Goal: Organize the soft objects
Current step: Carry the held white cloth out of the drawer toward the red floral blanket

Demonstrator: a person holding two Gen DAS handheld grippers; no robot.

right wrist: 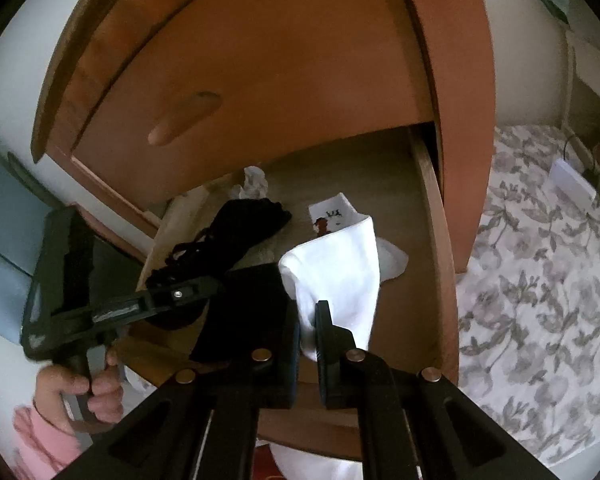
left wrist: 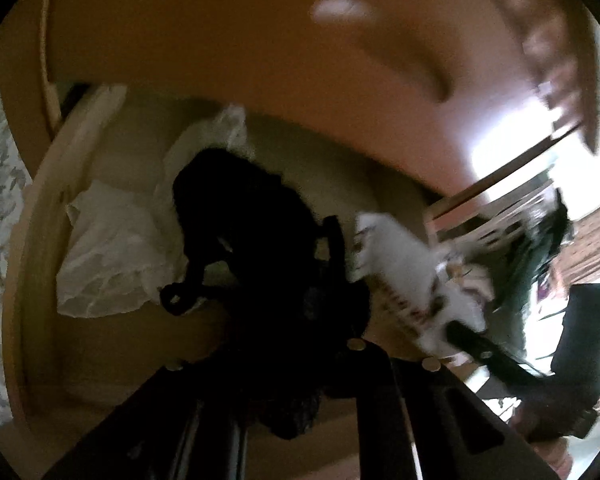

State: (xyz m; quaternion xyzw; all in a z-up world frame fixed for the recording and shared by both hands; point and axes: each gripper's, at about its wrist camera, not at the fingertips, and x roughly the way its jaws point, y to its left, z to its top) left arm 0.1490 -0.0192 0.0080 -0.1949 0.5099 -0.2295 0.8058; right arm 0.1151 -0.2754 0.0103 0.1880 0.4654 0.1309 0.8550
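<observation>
Here, an open wooden drawer (right wrist: 432, 240). Left: the left gripper (right wrist: 172, 292), held by a hand (right wrist: 80, 392), jaws narrowed onto a black garment (right wrist: 236, 232) lifted near the drawer's left edge. Far left corner: crumpled white cloth (right wrist: 254, 182). Right: the right gripper (right wrist: 308, 344) clamped on a white sock (right wrist: 340, 264); a printed sock (right wrist: 328, 216) lies behind it.

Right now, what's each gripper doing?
Left gripper: shut on the black garment.
Right gripper: shut on the white sock.
</observation>
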